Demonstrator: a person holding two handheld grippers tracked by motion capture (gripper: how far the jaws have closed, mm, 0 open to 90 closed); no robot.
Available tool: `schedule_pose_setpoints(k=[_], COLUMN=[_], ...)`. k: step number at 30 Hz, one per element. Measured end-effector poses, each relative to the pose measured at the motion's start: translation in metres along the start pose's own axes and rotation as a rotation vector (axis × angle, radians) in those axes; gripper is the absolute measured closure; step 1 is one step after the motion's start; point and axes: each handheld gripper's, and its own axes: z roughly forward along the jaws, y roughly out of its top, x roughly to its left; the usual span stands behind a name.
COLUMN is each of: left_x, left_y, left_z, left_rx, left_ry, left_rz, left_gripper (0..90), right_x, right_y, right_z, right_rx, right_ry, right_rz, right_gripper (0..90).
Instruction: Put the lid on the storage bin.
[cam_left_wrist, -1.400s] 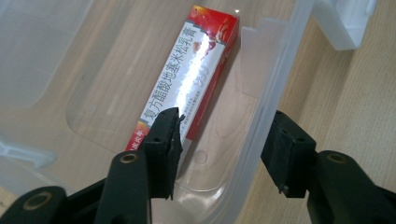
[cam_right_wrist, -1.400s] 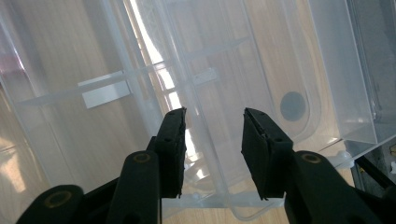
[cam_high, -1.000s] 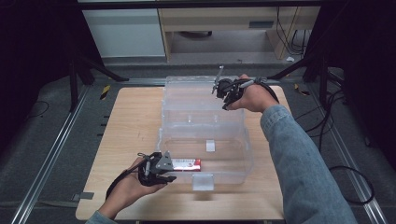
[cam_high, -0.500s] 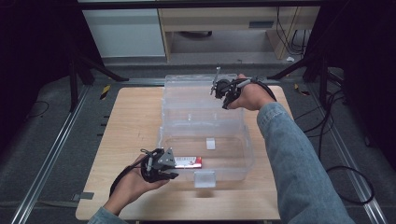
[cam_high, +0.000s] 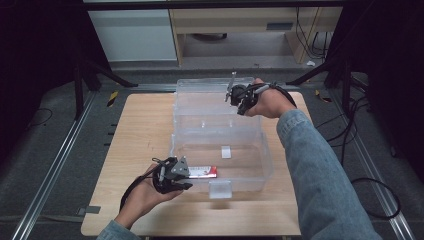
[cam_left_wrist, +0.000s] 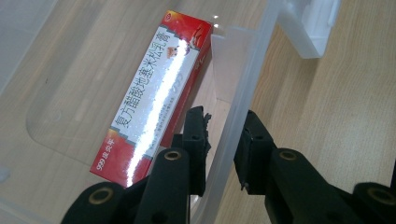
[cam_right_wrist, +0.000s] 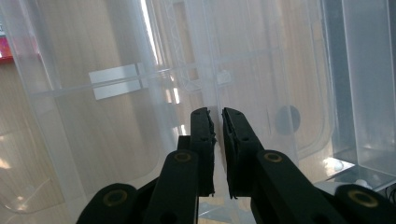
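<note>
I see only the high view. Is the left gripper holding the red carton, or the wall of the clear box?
Observer: The wall. The left gripper is shut on the front wall of the clear box. The red carton lies inside, beside the inner jaw.
Operator: Is something between the jaws of the right gripper?
Observer: The right gripper has just been closing. Its jaws almost meet, and a thin edge of the clear lid seems to be pinched between them.
Operator: What is printed on the carton?
Observer: Dark Chinese characters on a white band, and "999" at its near end.
</note>
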Motion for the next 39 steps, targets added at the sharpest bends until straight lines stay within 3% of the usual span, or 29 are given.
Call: schedule_pose_setpoints(k=[19,39], left_x=[-0.003,-0.003], left_y=[0.002,0.005], left_z=[0.001,0.001], left_rx=[0.010,0.031], left_ry=[0.016,0.034], left_rz=[-0.008,0.010], left_gripper=[74.1,72.1], right_x=[0.027,0.057], right_y=[-0.007,-0.023], right_z=[-0.029,-0.050], right_rx=[-0.091,-0.165], right_ry=[-0.025,-0.036], right_rz=[-0.037,-0.061], right_gripper=[86.8,88.5])
